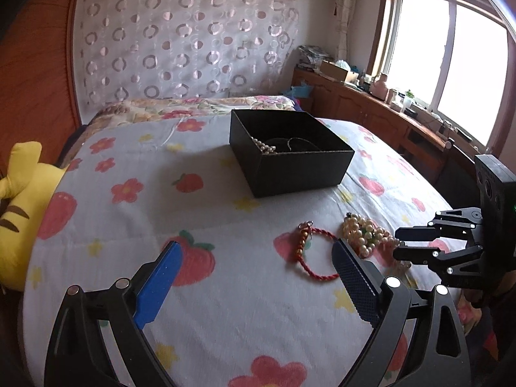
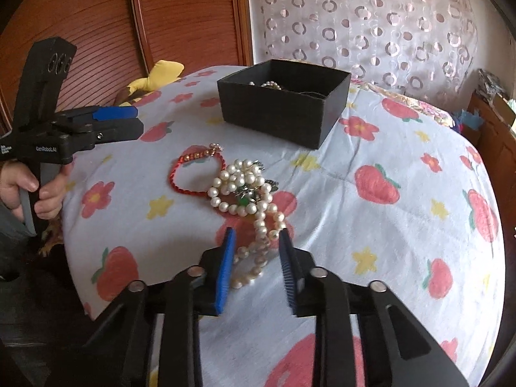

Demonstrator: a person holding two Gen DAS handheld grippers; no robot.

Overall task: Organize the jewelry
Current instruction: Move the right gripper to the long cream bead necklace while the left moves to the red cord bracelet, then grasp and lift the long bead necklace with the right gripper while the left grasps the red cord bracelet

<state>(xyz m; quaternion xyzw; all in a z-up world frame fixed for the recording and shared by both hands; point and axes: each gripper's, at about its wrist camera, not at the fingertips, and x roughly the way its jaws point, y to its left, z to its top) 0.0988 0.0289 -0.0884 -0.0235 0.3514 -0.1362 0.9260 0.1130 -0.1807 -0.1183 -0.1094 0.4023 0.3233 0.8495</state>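
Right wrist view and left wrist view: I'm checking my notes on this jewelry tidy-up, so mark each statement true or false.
1. The black box already holds some jewelry. True.
2. The red bracelet lies inside the box. False: it lies on the bedspread, beside the pearl necklace.
3. The right gripper is open, its fingers either side of the pearl strand. True.
4. The left gripper grips the bracelet. False: it is open and holds nothing.
5. The box has its lid on. False: it is open-topped.
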